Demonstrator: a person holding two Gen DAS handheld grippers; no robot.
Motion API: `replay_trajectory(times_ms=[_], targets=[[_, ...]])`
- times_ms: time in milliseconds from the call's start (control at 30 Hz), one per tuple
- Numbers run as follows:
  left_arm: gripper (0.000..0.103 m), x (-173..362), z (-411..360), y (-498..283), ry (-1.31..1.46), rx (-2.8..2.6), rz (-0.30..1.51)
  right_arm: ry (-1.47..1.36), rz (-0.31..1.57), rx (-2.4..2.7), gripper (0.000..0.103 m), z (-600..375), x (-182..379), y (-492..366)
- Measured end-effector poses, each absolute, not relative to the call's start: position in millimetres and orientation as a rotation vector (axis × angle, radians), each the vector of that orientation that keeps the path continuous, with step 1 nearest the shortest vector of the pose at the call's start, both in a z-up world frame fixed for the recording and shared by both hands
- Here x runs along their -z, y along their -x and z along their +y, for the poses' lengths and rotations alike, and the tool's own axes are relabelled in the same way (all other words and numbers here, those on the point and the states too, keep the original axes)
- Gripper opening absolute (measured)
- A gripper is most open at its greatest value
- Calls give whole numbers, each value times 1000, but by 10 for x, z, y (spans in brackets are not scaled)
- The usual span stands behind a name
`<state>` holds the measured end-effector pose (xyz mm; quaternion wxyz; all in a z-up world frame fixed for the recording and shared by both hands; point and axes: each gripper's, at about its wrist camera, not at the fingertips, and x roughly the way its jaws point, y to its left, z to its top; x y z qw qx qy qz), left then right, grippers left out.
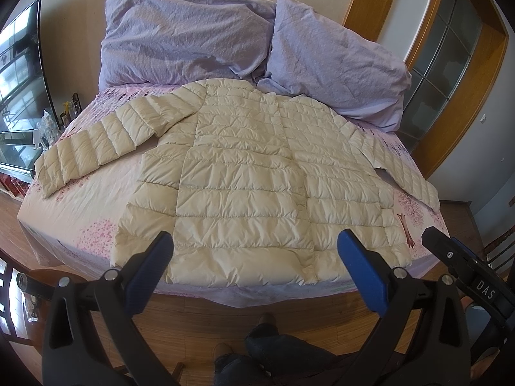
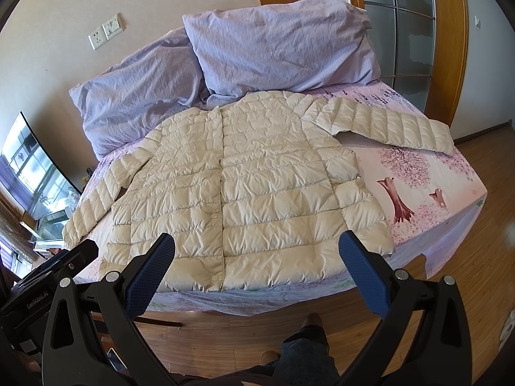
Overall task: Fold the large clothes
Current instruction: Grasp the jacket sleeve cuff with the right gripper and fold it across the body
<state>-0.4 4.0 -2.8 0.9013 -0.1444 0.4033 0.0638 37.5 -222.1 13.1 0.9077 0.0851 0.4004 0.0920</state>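
A cream quilted jacket [image 1: 244, 173] is spread flat on the bed [image 1: 80, 225], sleeves laid outward. Both the left tongs [image 1: 256, 251] and right tongs [image 2: 257, 251] are held wide open above its hem, with nothing gripped

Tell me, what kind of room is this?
Most likely a bedroom in a home. A bed with a blossom-print sheet holds two lilac pillows and a spread-out cream puffer jacket. A television stands beside it.
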Motion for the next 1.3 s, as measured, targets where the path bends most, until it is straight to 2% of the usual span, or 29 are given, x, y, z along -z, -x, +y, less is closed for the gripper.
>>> replay_trajectory(times_ms=[300,567,867,1167,1300], targets=[[101,126,113,-291,292,-165,857,-213,845,-170,102,-2331,-63,-676],[101,226,156,-605,284,-235,899,-245,865,-42,102,-2757,98,-1296],[101,356,80,-959,292,-299,968,-372,1006,161,102,-3878,581,-2312],[101,435,41,-1169,356,-344,1029,-374,1010,485,101,-5249,1013,-3045],[101,485,-2,-1230,384,-348,1053,-407,1043,563,83,-5714,1215,-3205]])
